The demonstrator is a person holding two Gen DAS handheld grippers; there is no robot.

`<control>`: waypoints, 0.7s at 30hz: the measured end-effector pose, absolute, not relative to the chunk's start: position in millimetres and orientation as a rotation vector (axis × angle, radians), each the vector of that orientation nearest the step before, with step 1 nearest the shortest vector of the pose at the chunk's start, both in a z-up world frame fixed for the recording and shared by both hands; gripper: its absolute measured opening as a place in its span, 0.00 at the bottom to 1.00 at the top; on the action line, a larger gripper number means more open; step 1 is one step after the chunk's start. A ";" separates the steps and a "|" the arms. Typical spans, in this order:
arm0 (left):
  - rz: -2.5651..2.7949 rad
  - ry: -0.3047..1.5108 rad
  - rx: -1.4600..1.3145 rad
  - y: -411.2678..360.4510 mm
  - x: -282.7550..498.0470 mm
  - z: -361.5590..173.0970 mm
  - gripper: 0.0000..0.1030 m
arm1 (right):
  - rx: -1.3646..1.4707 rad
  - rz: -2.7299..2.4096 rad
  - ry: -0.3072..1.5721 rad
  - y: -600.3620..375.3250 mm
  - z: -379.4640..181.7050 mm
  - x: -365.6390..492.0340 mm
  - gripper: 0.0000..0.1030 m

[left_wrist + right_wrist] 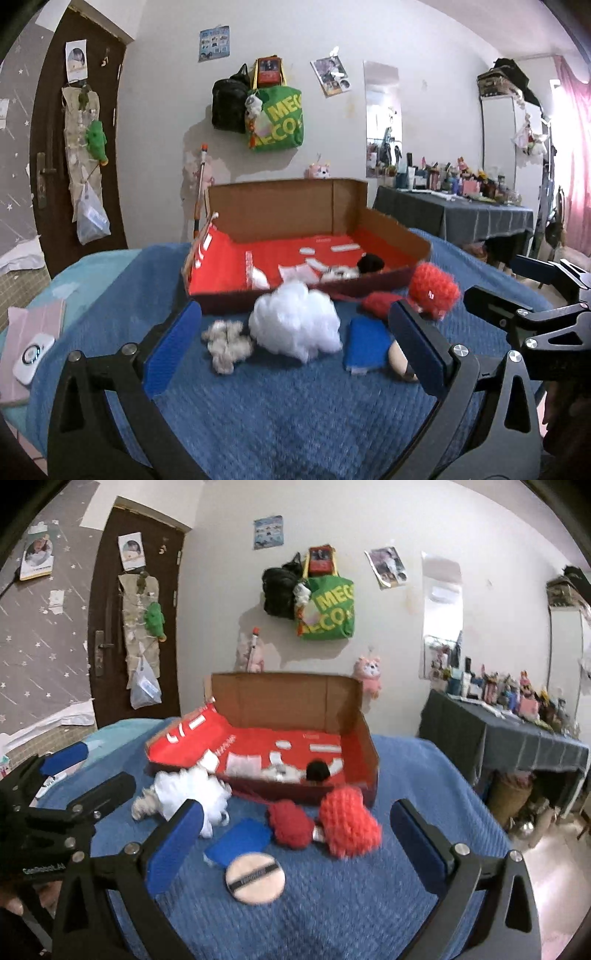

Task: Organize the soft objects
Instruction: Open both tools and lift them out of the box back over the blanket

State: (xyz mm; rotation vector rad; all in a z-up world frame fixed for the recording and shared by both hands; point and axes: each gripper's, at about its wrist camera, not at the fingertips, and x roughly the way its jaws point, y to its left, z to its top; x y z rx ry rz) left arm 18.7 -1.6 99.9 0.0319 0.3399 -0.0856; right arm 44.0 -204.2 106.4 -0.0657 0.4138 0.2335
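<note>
On the blue quilt lie a white tuft of stuffing (295, 321) (192, 794), a grey fluffy scrap (227, 343) (142, 806), a blue sponge (365, 343) (240, 840), a round powder puff (255, 878) and two red knitted pieces (291, 823) (349, 823). Behind them stands an open cardboard box (280, 218) (280, 698) with a red floor, holding a black pompom (318, 770). My left gripper (295, 308) hovers open before the white tuft. My right gripper (297, 806) hovers open before the red pieces. Neither holds anything.
A pink case with a white device (33, 354) lies at the quilt's left edge. To the right stands a table (454, 214) under a dark cloth, crowded with bottles. Bags (275, 118) hang on the wall behind the box, and a dark door (59, 147) is at left.
</note>
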 end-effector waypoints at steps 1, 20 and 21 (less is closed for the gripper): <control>-0.085 0.343 0.032 -2.0 18.1 97.0 1.00 | -0.062 0.224 0.413 -205.5 101.0 41.7 1.00; -0.064 0.465 -0.029 10.1 21.5 50.4 1.00 | -0.020 0.192 0.507 -205.8 41.1 37.0 1.00; -0.063 0.467 -0.031 10.9 22.2 50.2 1.00 | -0.019 0.194 0.509 -205.7 40.6 37.7 1.00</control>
